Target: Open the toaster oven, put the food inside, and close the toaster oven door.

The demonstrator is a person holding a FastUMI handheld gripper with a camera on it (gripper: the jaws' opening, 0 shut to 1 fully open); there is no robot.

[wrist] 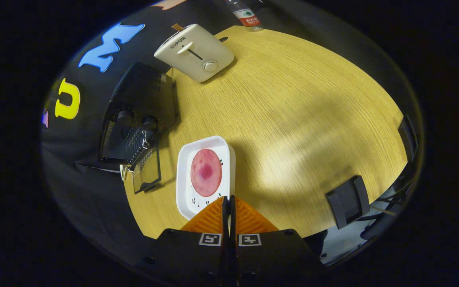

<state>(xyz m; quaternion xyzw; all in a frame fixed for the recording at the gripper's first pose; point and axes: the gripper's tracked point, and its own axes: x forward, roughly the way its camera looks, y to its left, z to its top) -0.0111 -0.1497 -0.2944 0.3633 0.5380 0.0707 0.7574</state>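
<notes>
A round pink slice of food (206, 172) lies on a white rectangular tray (185, 195) on the wooden table (293, 119). My gripper (228, 198) is shut, its fingertips pressed together with nothing between them, hovering over the tray's near edge just short of the food. The black toaster oven (142, 95) stands at the table's edge beside the tray, with two knobs (125, 116) showing. Its glass door (146, 169) is swung open toward the tray, and a wire rack (128, 141) shows inside.
A white pop-up toaster (195, 52) stands beyond the oven at the far side of the table. A plastic bottle (247, 16) stands at the far edge. A black clamp (347, 201) grips the table edge off to the other side of the fingers.
</notes>
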